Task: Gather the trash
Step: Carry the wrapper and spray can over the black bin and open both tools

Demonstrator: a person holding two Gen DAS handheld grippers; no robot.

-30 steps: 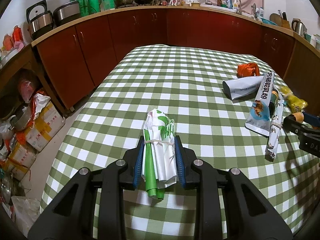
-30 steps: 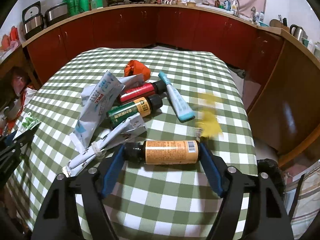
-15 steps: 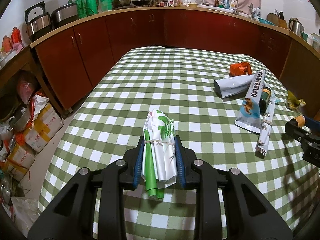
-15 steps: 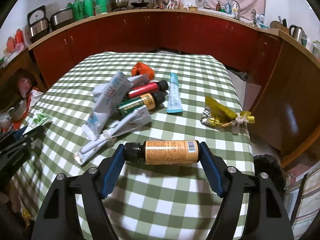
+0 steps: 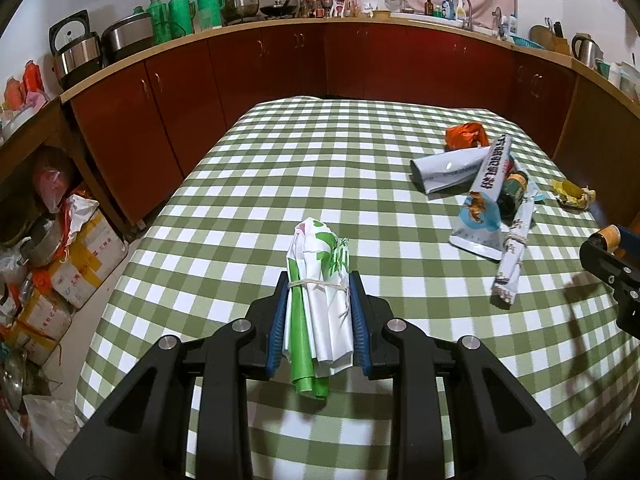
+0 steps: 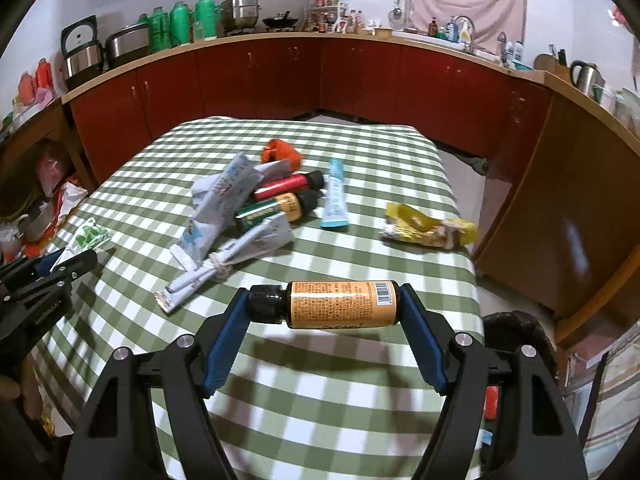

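**Green-checked table with a heap of trash**

The table (image 6: 360, 420) wears a green-and-white checked cloth. A heap lies on it around a green bottle (image 6: 272, 210): a red bottle (image 6: 288, 186) just behind it, a pale blue-printed pouch (image 6: 216, 212) against its left side, a knotted white wrapper (image 6: 228, 260) in front of it. A crumpled orange wrapper (image 6: 280, 152) sits beyond the red bottle. A light-blue tube (image 6: 335, 196) lies just right of the green bottle, and a crumpled yellow wrapper (image 6: 428, 228) farther right, apart, near the table's edge.

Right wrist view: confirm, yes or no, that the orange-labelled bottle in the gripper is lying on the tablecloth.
No: the orange-labelled bottle is clamped end to end between the right gripper fingers, above its shadow on the tablecloth.
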